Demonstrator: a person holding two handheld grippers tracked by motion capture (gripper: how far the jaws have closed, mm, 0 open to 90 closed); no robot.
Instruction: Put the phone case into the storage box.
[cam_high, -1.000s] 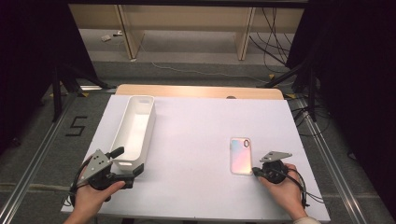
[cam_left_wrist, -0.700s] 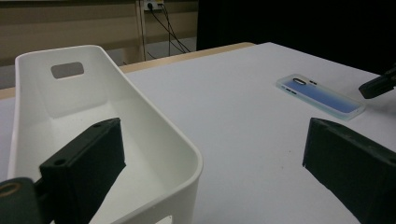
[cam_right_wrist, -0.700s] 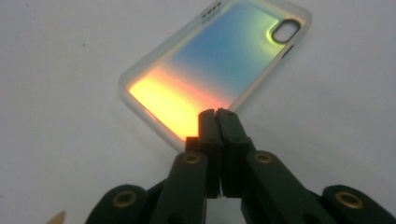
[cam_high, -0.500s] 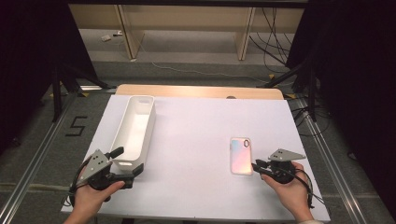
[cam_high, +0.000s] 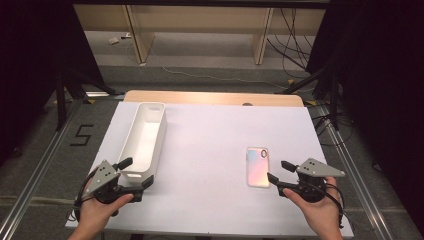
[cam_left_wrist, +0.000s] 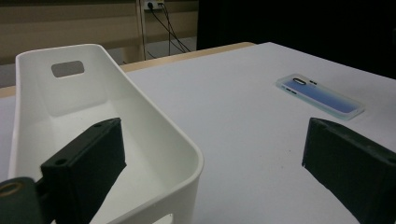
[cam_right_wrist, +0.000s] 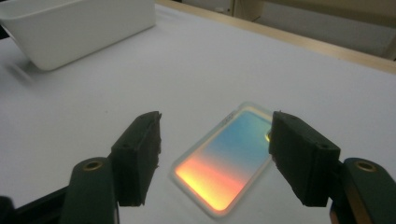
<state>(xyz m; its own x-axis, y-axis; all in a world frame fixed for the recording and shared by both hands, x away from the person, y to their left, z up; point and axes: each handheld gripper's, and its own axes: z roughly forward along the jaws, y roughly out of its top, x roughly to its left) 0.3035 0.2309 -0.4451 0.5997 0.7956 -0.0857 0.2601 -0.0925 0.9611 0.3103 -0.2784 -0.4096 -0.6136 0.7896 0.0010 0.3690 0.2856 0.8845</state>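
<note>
- White table top (cam_high: 210, 150): flat sheet covering the work surface.
- Wooden edge strip (cam_high: 210, 97): runs along the far side of the white table top.
- Floor marking "5" (cam_high: 81, 135): black, left of the table.
- Cables (cam_high: 290, 45): lying loose on the floor beyond the table.

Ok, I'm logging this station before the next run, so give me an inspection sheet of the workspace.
Surface: white table, wooden strip along its far edge.
Job's things: phone case lying flat, iridescent; white bin, nothing inside it.
Clutter: nothing seen.
Grippers: left gripper open, jaws astride the bin's near end wall; right gripper open beside the case, jaws just opened, nothing between them.
Cables: one trails from each gripper; more on the floor beyond.
Surroundings: dark curtains, wooden furniture behind.
</note>
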